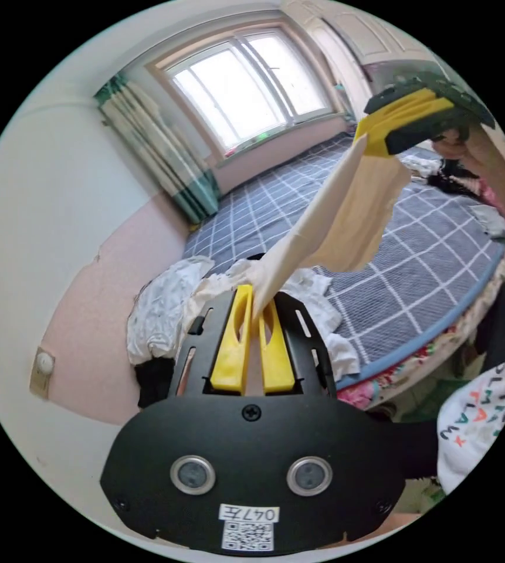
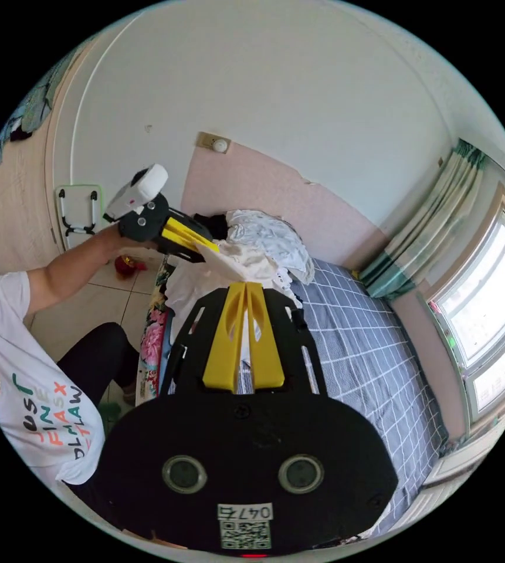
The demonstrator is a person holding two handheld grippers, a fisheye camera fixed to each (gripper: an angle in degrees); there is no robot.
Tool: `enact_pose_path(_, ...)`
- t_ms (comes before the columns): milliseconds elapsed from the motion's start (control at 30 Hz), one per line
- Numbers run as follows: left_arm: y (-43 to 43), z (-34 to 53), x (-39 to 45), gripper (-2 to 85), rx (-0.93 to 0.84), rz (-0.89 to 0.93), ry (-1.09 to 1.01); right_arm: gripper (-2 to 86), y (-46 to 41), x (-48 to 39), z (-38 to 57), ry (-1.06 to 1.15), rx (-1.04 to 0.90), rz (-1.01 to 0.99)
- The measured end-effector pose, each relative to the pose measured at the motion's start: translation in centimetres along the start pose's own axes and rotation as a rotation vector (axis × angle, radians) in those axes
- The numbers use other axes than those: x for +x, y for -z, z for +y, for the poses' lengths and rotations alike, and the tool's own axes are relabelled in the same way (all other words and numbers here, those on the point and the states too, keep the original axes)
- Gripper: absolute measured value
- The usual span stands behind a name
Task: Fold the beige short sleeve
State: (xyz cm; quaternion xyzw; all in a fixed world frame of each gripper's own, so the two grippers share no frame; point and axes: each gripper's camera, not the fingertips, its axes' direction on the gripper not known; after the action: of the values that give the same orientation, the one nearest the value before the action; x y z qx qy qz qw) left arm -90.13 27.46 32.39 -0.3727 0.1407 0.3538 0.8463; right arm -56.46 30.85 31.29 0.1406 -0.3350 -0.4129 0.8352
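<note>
The beige short sleeve (image 1: 346, 217) hangs in the air above the checked bed (image 1: 416, 281), pulled taut between both tools. Its long axis runs from the left gripper (image 1: 256, 308), jaws pinched together on one end, up to the right gripper (image 1: 375, 138), jaws clamped on the other. A loose flap droops midway. White clothes (image 1: 164, 305) are heaped at the bed's wall-side edge.

I see the shirt (image 1: 346, 217) stretched in the air between left gripper (image 1: 256, 305) and right gripper (image 1: 375, 141), above the bed (image 1: 404, 281). Clothes pile (image 1: 164, 311) lies on the bed against the wall (image 1: 94, 316); window (image 1: 252, 82) beyond.
</note>
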Motion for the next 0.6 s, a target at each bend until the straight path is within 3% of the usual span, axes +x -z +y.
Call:
enact_pose_path(167,6.0,-9.2,2.1,-0.8,0.069,0.342,-0.198,-0.5,12.5,2.8,4.3,-0.012,-0.020,0.070)
enact_pose_path(300,4.5,-14.9,5.6,-0.7,0.060,0.617,-0.304,-0.6,19.9,5.1,9.9,-0.075,-0.138,0.150)
enact_pose_path(367,1.2,-18.2,9.3,-0.5,0.023,0.829,-0.336,-0.6,21.6,6.3,13.4,-0.126,-0.216,0.152)
enact_pose_path(467,-4.6,-21.5,15.1,0.2,-0.043,0.988,-0.354,-0.5,23.3,8.0,20.7,-0.245,-0.333,0.161)
enact_pose_path(600,-12.7,-24.1,22.1,3.6,-0.190,1.018,-0.343,-0.5,24.2,9.6,32.8,-0.495,-0.446,0.133)
